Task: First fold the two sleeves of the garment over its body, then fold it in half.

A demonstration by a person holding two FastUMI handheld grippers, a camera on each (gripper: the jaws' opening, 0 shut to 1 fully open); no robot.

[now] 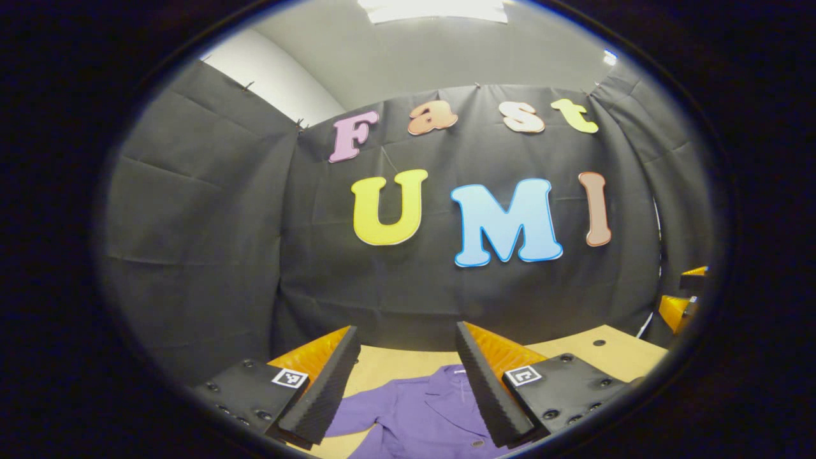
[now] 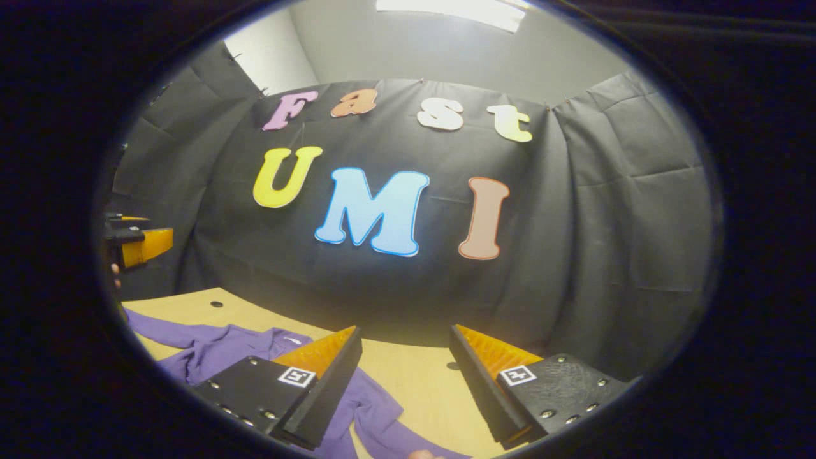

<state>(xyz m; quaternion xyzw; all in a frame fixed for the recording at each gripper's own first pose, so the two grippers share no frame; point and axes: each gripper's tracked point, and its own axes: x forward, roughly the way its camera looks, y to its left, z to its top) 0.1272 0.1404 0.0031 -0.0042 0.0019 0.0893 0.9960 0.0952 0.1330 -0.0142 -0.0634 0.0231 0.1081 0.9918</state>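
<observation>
Purple collared cloth garment (image 1: 414,414) lies unfolded on the tan wooden tabletop (image 1: 612,354). Left tongs (image 1: 401,389) and right tongs (image 2: 405,382) hover above it, both spread, pinching nothing.

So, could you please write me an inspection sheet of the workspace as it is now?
Surface: light wooden table with small dark holes.
Job's things: purple collared garment lying on the table, sleeves not yet folded over the body; one sleeve trails under the right gripper.
Clutter: nothing seen.
Grippers: left gripper open above the garment, holding nothing; right gripper open, holding nothing.
Cables: nothing seen.
Surroundings: black cloth booth wall, grey ceiling with a bright light panel.
</observation>
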